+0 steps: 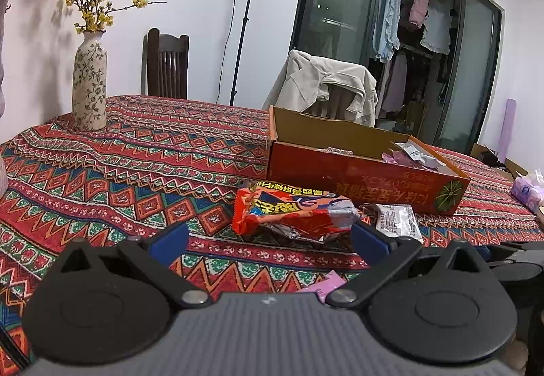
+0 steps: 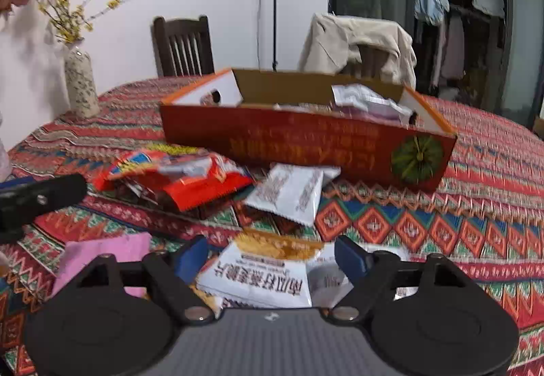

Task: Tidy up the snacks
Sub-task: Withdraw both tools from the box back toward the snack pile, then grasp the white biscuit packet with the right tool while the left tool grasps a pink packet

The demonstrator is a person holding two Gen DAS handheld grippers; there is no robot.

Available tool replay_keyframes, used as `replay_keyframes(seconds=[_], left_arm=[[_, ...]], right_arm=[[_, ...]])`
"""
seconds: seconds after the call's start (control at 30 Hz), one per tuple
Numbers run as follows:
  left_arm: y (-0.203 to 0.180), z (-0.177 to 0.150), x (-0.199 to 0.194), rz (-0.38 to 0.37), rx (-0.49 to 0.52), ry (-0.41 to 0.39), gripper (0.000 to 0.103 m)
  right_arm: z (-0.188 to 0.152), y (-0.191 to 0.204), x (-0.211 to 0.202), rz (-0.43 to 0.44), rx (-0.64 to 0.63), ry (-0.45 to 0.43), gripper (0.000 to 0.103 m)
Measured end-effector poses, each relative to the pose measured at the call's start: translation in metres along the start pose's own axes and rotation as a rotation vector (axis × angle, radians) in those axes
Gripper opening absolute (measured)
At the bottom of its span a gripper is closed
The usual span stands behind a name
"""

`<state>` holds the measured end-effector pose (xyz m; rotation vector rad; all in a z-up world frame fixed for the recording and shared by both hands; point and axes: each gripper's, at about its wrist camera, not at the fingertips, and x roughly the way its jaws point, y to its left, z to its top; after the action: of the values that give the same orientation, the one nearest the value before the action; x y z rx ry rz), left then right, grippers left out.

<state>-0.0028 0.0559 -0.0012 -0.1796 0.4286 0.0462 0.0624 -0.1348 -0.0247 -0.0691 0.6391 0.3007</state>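
Packets lie nearest me: my right gripper [image 2: 270, 262] stands wide open around a white-and-orange snack packet [image 2: 258, 277], its pads either side but not yet pinching, a pink packet [image 2: 102, 257] just beside it. My left gripper [image 1: 268, 238] is also wide, empty, aimed at the crumpled red snack bag [image 1: 289, 209]. Beyond sits a white sachet [image 2: 289, 189], then the red cardboard box [image 2: 306, 141], already holding some snacks. I judge the slick foil could slide out of a shallow pinch, or I could snag the patterned tablecloth [image 1: 119, 172]. The box's near wall needs clearing on the lift; open cloth lies to its right, and the vase [image 1: 89, 83] stands well apart.
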Motion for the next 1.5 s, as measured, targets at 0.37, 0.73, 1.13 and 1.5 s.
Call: replay_keyframes(seconds=[0.37,0.73,1.13,1.5], left_arm=[[-0.002,-0.002,0.002,-0.004,-0.001,0.017,0.103],[-0.013,-0.001,0.002,0.019,0.02,0.048,0.103],[-0.039,-0.003,0.006,0.097,0.072,0.118,0.103],[-0.055,-0.009,0.017,0.151,0.084,0.207,0.103]], right_arm=[[-0.007,-0.011,-0.009,0.013,0.03,-0.024,0.051],[-0.011,-0.031,-0.032,0.009,0.063,-0.125,0.049],[-0.025,-0.063,-0.047,0.034,0.123,-0.176,0.049],[-0.037,-0.08,-0.049,0.066,0.161,-0.179,0.049]])
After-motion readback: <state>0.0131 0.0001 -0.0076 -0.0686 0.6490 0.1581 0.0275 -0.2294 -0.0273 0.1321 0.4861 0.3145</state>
